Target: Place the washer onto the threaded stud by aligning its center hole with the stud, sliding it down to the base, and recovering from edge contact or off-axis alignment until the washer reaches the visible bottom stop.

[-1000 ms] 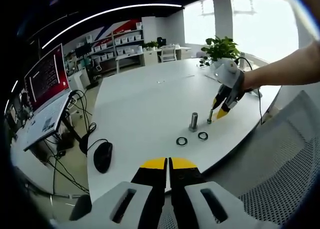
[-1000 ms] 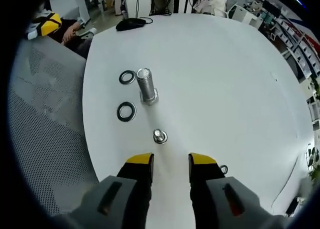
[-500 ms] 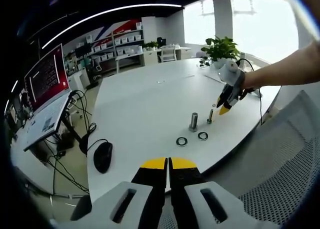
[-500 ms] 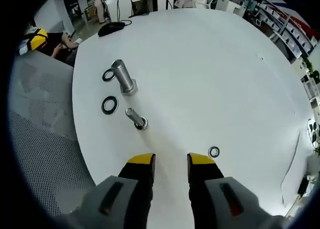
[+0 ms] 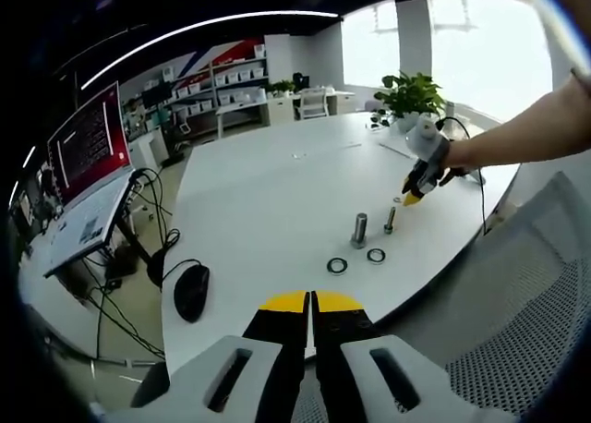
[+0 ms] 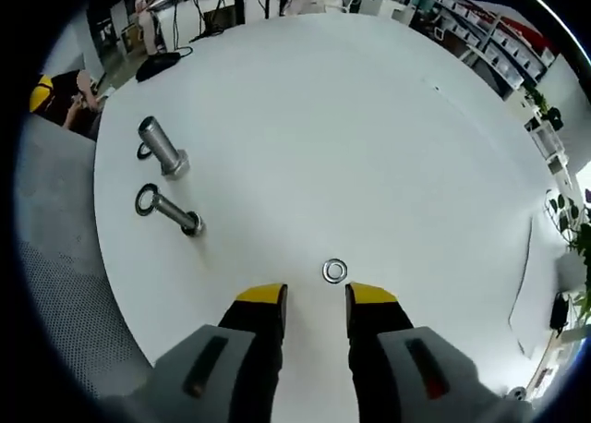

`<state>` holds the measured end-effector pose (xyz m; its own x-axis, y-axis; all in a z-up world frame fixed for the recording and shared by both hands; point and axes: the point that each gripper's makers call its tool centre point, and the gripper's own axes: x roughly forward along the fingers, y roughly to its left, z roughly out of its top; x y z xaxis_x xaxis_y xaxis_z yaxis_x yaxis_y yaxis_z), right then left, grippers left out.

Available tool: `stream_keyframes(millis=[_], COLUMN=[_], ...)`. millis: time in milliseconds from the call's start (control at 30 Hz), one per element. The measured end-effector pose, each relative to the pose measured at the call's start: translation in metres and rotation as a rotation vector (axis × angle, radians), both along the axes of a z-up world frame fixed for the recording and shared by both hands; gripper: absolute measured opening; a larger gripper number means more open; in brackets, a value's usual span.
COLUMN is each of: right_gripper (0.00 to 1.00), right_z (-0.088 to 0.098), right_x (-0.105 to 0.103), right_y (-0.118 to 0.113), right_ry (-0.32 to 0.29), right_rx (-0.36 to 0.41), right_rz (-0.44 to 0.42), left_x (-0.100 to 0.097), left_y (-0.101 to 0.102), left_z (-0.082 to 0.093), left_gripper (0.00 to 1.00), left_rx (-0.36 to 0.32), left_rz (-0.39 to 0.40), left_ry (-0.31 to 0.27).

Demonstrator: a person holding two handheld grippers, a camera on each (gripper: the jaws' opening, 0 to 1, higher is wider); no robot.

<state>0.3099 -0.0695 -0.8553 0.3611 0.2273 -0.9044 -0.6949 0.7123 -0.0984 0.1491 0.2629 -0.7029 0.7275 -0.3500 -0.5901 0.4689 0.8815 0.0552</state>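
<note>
On the white table (image 5: 268,192) stand a thick threaded stud (image 5: 359,229) and a thinner stud (image 5: 390,220), with two dark washers (image 5: 337,266) (image 5: 376,255) lying in front of them. My left gripper (image 5: 311,299) is shut and empty, held back off the table's near edge. My right gripper (image 5: 413,191), on a person's arm, hovers beyond the thin stud. In the right gripper view its jaws are open (image 6: 316,296), and a small silver washer (image 6: 334,271) lies flat just ahead of the tips. The thick stud (image 6: 163,151) and thin stud (image 6: 175,212) are off to the left there.
A black mouse (image 5: 191,291) with its cable lies at the table's left edge. A grey mesh chair (image 5: 517,331) stands at the lower right. A monitor (image 5: 88,132) sits on a desk to the left, and a potted plant (image 5: 411,89) at the table's far end.
My right gripper has drawn away from the two studs and come up behind the small silver washer, jaws still open. The left gripper has stayed shut and almost still.
</note>
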Motion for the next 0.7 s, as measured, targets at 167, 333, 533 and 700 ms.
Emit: stream_keyframes(millis=[167, 333, 533, 700], right_gripper=[0.27, 0.27, 0.25, 0.23], right_z=[-0.010, -0.011, -0.011, -0.011], right_x=[0.004, 0.007, 0.009, 0.011], right_y=[-0.005, -0.003, -0.001, -0.001], right_ry=[0.028, 0.042, 0.044, 0.038], right_rx=[0.030, 0.081, 0.091, 0.092], right_rz=[-0.048, -0.081, -0.071, -0.063], left_x=[0.000, 0.000, 0.000, 0.000], left_y=[0.000, 0.000, 0.000, 0.000], left_z=[0.000, 0.000, 0.000, 0.000], left_gripper=[0.00, 0.00, 0.00, 0.00], left_rx=[0.000, -0.001, -0.001, 0.000], left_rz=[0.001, 0.001, -0.002, 0.000], left_ry=[0.002, 0.001, 0.001, 0.003])
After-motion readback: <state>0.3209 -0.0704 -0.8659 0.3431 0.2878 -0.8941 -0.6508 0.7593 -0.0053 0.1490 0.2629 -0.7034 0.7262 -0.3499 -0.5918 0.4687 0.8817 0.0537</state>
